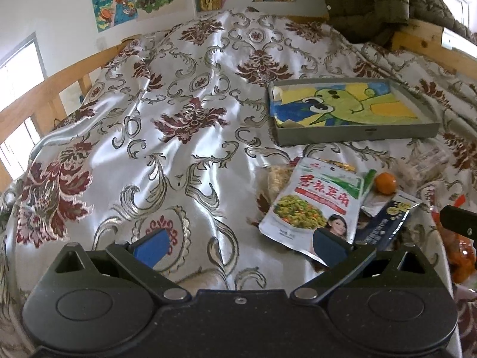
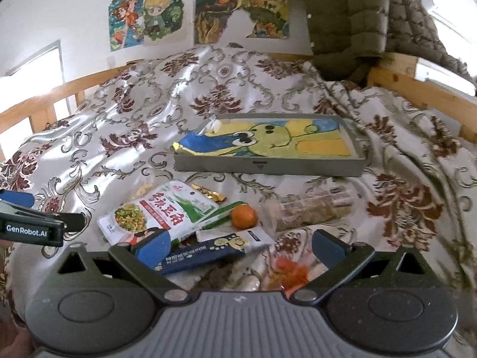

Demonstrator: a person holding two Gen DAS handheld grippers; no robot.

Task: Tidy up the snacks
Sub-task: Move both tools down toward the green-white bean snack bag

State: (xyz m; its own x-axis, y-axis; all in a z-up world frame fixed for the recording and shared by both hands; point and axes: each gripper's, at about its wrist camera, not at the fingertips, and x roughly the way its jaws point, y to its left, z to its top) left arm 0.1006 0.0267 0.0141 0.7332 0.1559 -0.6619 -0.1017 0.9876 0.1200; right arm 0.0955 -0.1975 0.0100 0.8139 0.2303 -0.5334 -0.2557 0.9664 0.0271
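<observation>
Left hand-held gripper [image 1: 238,246]: lower middle of the left wrist view, fingers spread wide with nothing between them, hanging over the bedspread; its right finger overlaps the bottom corner of the bean packet.
Right hand-held gripper [image 2: 240,246]: lower middle of the right wrist view, fingers spread wide and holding nothing, above the near edge of the snack pile.
Bed [image 2: 125,113]: covered by a shiny white bedspread with dark red and grey flowers, wooden rails along both sides.
Tray [image 2: 268,167]: grey, shallow, centre right of the right wrist view, lined with a drawing of a green cartoon animal; no snacks in it.
Bean packet [image 2: 161,211]: silver pouch with red lettering, lying flat just below the tray.
Orange [image 2: 244,216]: small, round, just right of the bean packet.
Dark blue packet [image 2: 208,252]: long, lying between the right gripper's fingers.
Clear cracker pack [image 2: 313,208]: right of the orange.
Orange-red bag [image 2: 290,271]: lowest in the pile, blurred.
Jacket [image 2: 351,21]: olive, quilted, upper right, draped over the bed rail.
</observation>
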